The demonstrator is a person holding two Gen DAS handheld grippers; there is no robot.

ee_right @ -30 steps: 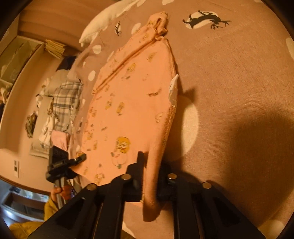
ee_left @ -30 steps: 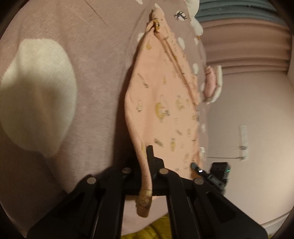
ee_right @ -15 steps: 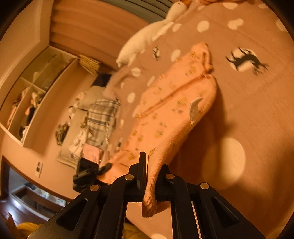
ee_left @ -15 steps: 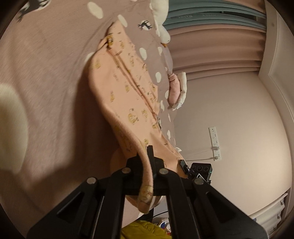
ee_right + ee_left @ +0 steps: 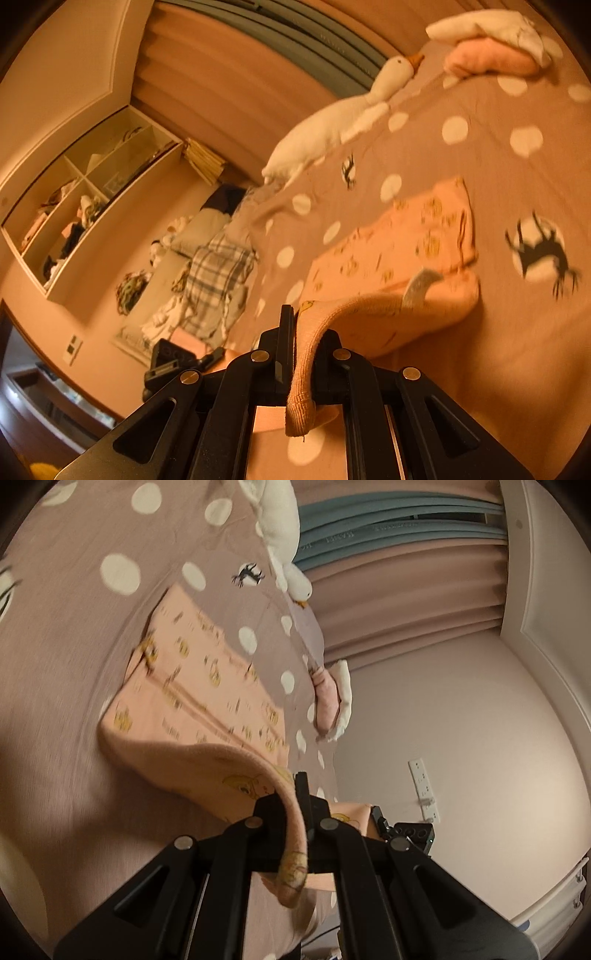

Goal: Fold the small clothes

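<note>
Both claws have risen, lifting the near hem off the bedspread (image 5: 66, 686). Left view: left gripper (image 5: 295, 812), clamped on the peach garment (image 5: 207, 694), must stay level with its partner. Right view: right gripper (image 5: 303, 332) pinches the hem likewise; carry forward onto the far edge. Goose toy (image 5: 332, 129) lies well beyond, clear.

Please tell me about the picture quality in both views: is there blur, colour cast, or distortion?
Left wrist view: the garment print is smeared by motion blur, light is soft and pinkish, and the fisheye bends the wall and curtains. Right wrist view: a strong orange cast, blurred bedspread print, dark corners; the right gripper looks sharp.
</note>
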